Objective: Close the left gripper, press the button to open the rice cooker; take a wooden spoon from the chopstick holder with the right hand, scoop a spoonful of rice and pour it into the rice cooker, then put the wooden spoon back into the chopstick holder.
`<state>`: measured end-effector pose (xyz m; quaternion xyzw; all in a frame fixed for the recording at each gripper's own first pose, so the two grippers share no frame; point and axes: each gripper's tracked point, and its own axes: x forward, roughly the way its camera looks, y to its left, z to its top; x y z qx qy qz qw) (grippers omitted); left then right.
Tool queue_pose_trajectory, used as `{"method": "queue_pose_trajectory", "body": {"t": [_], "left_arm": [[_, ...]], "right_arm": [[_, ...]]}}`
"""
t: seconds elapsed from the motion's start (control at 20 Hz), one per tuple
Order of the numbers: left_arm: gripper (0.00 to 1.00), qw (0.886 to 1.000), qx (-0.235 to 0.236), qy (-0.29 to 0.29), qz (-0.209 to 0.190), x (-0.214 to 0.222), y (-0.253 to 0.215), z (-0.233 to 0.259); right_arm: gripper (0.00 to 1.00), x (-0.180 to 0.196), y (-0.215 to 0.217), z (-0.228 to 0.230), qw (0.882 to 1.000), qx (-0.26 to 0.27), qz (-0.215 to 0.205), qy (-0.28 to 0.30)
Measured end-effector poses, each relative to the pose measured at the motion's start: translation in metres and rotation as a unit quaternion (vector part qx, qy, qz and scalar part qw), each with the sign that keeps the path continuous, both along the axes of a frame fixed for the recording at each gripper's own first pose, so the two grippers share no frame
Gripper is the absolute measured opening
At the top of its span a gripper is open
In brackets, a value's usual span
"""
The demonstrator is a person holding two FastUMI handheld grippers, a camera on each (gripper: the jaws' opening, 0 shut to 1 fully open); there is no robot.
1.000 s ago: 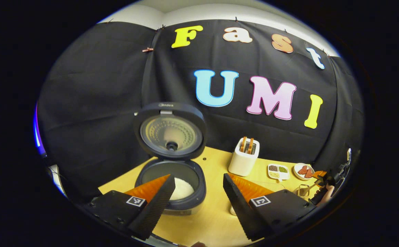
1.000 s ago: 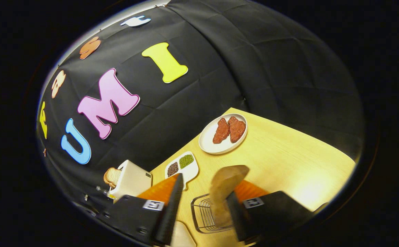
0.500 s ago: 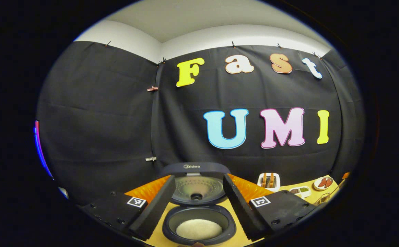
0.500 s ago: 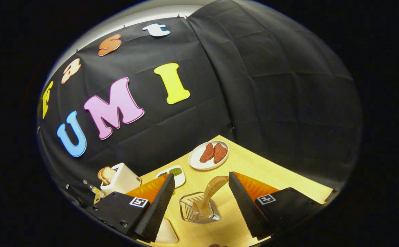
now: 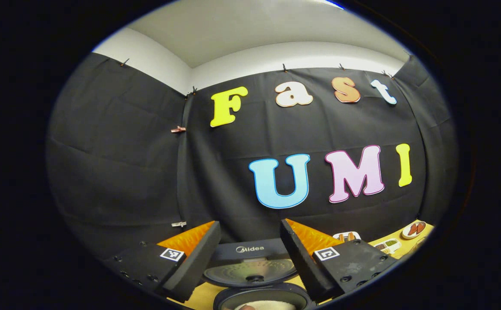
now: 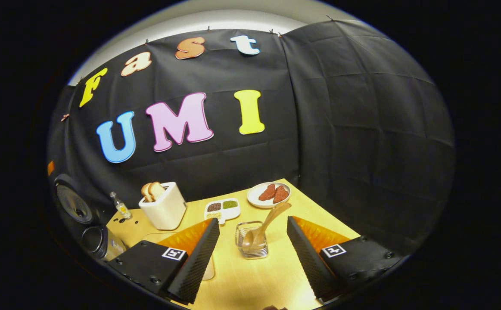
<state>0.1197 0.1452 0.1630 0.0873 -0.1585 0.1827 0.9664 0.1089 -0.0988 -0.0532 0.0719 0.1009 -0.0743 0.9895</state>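
In the right gripper view the right tongs [image 6: 250, 239] stand spread wide and hold nothing. Between their fingers, a little farther off on the pale wooden tabletop [image 6: 319, 211], stands the clear wire-framed chopstick holder [image 6: 251, 245] with the light wooden spoon [image 6: 264, 228] leaning in it, handle tilted toward the white plate of brown meat pieces [image 6: 269, 194]. At the left edge sits the dark grey rice cooker [image 6: 97, 241], lid up. In the left gripper view the left tongs [image 5: 250, 245] are likewise spread and empty, with the open rice cooker [image 5: 254, 275] between and just beyond their fingers, white rice [image 5: 267, 305] in its pot.
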Motion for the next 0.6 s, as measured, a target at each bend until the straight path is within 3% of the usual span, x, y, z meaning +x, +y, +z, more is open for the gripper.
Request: {"method": "queue_pose_trajectory", "body": {"t": [0.2,0.4,0.6], "left_arm": [[0.92,1.0,-0.012,0.016,-0.015,0.034,0.01,-0.01],[0.93,0.998,-0.042,0.045,0.002,0.043,0.02,-0.031],[0.97,0.996,-0.056,0.065,0.01,0.031,0.014,-0.039]], "right_arm": [[0.98,-0.03,0.047,0.008,0.997,-0.028,0.066,0.006],[0.98,-0.048,0.065,0.011,0.993,-0.068,0.101,0.002],[0.98,-0.038,0.078,-0.007,0.991,-0.048,0.123,0.031]]}}
